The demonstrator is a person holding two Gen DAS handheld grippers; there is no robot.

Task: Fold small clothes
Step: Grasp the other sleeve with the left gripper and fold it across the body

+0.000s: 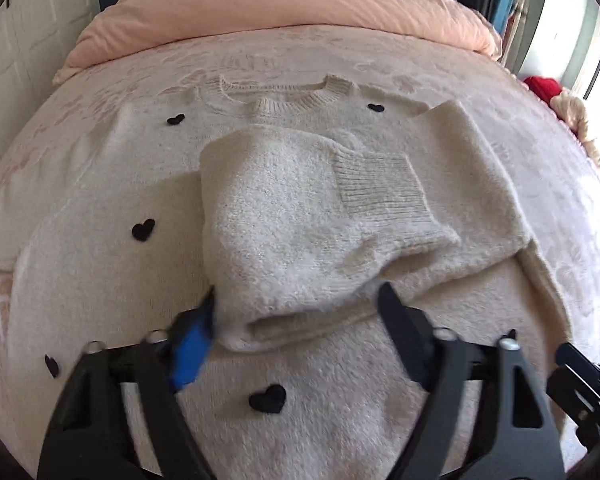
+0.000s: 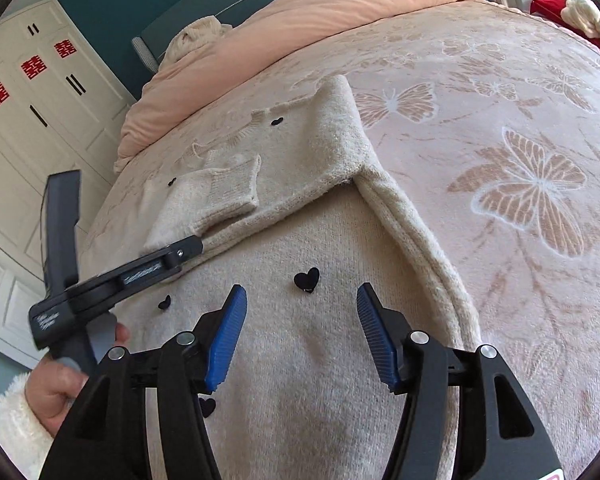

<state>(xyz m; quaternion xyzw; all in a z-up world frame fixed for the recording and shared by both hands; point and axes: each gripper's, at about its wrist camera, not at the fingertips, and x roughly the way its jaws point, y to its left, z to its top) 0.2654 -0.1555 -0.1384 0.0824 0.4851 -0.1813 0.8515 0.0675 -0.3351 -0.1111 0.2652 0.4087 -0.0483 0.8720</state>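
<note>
A cream knit sweater (image 1: 100, 184) with small black hearts lies flat on the bed, collar at the far side. Both sleeves are folded across its chest, one cuff (image 1: 380, 188) on top. My left gripper (image 1: 300, 304) is open, its fingers on either side of the bulging fold of the upper sleeve (image 1: 276, 240). In the right wrist view the sweater (image 2: 320, 360) fills the foreground and my right gripper (image 2: 300, 332) is open and empty just above its lower body. The left gripper (image 2: 180, 248) shows there at the sleeve fold.
The bed has a pink butterfly-patterned blanket (image 2: 520, 160) and a rolled peach duvet (image 1: 284, 12) at the head. White wardrobes (image 2: 32, 112) stand at the left. A red item (image 1: 544, 86) lies at the bed's right edge.
</note>
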